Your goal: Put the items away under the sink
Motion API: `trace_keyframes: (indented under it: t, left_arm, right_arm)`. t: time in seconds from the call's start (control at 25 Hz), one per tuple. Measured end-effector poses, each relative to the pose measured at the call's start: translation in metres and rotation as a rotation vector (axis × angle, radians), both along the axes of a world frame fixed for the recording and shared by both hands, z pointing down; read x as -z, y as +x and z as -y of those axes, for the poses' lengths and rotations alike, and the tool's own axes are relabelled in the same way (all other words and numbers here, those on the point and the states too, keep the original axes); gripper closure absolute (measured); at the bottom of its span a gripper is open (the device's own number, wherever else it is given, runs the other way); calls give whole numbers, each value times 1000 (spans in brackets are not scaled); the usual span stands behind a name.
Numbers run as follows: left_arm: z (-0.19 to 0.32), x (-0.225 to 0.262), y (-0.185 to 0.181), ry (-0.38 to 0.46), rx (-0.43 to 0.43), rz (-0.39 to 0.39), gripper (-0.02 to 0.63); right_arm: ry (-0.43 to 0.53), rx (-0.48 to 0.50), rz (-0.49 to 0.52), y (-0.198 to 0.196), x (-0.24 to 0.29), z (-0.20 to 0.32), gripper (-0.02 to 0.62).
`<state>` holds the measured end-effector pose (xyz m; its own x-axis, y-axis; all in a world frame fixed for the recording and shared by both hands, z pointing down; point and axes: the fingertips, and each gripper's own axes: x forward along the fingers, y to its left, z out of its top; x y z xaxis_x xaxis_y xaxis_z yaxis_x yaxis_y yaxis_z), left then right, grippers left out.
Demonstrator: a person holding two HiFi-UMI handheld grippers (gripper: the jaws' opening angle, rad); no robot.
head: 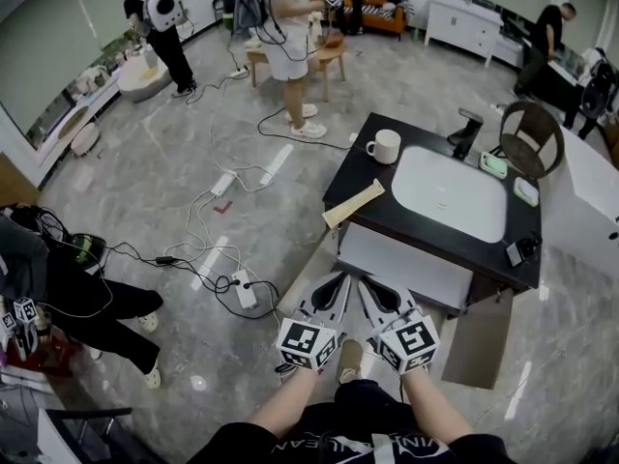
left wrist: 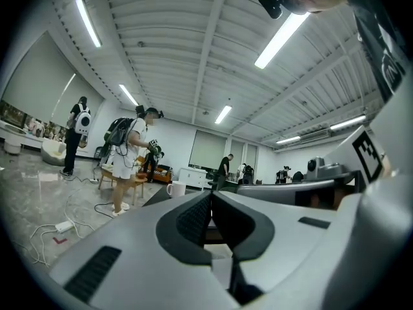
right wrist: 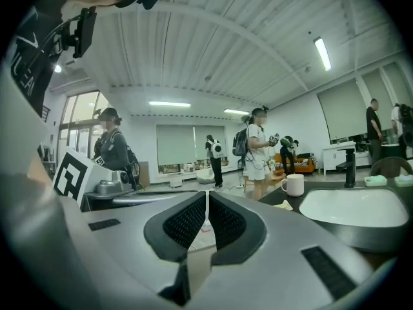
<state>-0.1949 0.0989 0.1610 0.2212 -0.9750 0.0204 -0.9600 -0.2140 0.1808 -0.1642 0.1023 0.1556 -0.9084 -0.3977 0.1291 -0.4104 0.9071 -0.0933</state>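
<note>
Head view shows a grey floor [head: 164, 153] with a polished stone look. White cables and a power strip [head: 244, 288] lie on it, and several persons stand further back in the room. A black desk [head: 360, 172] with a smooth top carries a white sink [head: 450, 196] of rounded rectangle shape, with a black tap [head: 466, 129] at its far edge. The items are all on the desk. A white mug [head: 385, 146] with a handle stands left of the sink, and a flat beige strip [head: 353, 204] lies at the near corner, partly over the edge. Two pale green trays [head: 493, 165] lie at the right of the sink. Under the desk a brown door [head: 488, 341] hangs open beside a light grey front [head: 406, 264]. The left gripper [head: 340, 278] and the right gripper [head: 366, 281] are held side by side in front of the desk, well apart from the items. In the left gripper view the jaws of the left gripper [left wrist: 211, 194] are pressed together with nothing between them. In the right gripper view the right gripper [right wrist: 206, 194] has its ribbed black pads [right wrist: 227, 221] together as well, with nothing between them.
</note>
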Motion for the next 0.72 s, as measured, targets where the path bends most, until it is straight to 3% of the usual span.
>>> trace_keyframes:
  t: [0.72]
  left_arm:
    - [115, -39, -31, -71, 16, -3, 598]
  right_arm:
    - [-78, 71, -34, -34, -41, 111, 559]
